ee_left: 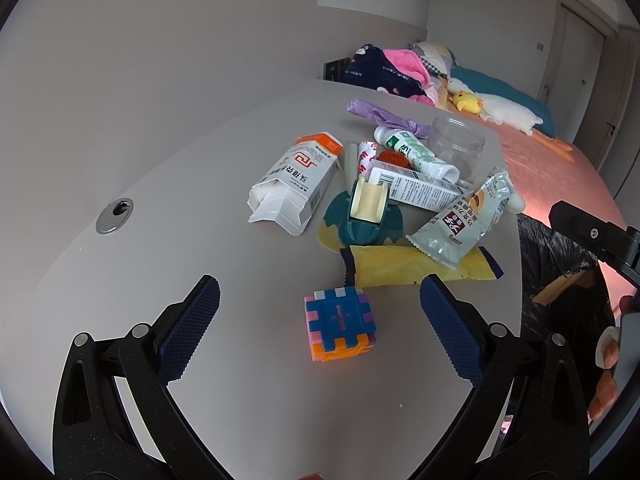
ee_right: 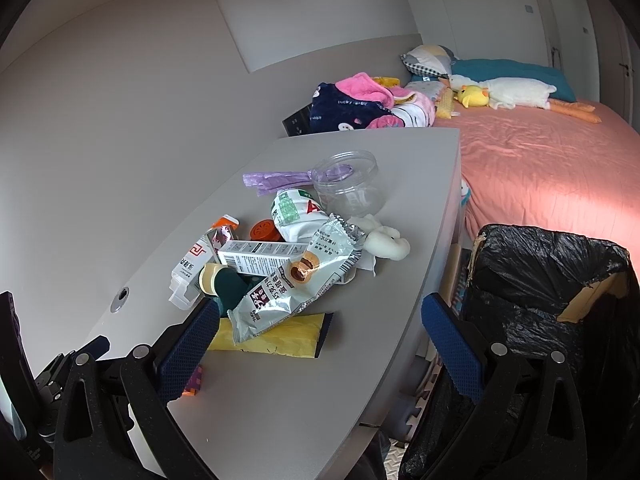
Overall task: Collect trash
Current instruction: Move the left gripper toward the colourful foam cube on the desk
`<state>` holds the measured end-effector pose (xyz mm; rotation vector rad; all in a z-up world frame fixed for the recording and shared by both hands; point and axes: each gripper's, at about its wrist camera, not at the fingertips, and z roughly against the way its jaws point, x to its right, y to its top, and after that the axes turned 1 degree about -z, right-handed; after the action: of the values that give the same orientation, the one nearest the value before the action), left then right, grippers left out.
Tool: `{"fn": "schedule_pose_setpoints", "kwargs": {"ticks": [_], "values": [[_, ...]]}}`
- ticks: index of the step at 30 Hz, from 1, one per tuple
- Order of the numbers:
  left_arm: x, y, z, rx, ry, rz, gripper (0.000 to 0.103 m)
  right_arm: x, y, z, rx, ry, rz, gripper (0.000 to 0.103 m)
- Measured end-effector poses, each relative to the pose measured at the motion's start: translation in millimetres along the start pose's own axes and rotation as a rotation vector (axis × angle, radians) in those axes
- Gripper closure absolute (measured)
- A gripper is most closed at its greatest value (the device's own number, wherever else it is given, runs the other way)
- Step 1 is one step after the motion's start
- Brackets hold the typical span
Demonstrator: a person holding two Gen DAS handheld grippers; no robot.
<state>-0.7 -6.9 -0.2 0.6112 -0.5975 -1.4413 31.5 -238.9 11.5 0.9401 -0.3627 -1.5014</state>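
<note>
Your left gripper (ee_left: 320, 300) and right gripper (ee_right: 320, 320) both hang spread wide and empty over the grey table (ee_left: 200, 200), the trash pile (ee_left: 400, 188) lying ahead, the black-lined bin (ee_right: 540, 280) beside the table's edge.

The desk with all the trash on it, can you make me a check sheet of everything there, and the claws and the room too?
Surface: grey desk, round cable hole on its left part.
Job's things: silver snack wrapper on top of the yellow wrapper; white carton; barcode box; squeezed tube; purple bag; clear jar upright, no lid.
Bin: black-lined trash bin beside the desk's right edge.
Clutter: colourful puzzle cube, apart from the pile; teal tape dispenser.
Claws: left claw open, near the cube; right claw open, empty.
Cables: nothing seen.
Surroundings: pink bed, duck plush, clothes heap.
</note>
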Motion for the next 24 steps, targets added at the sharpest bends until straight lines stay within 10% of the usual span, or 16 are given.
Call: {"fn": "schedule_pose_setpoints", "kwargs": {"ticks": [24], "values": [[3.3,-1.7,-1.9,-0.011,0.0,-0.012,0.006,0.2,-0.4,-0.6,-0.006,-0.001,-0.006,0.003]]}}
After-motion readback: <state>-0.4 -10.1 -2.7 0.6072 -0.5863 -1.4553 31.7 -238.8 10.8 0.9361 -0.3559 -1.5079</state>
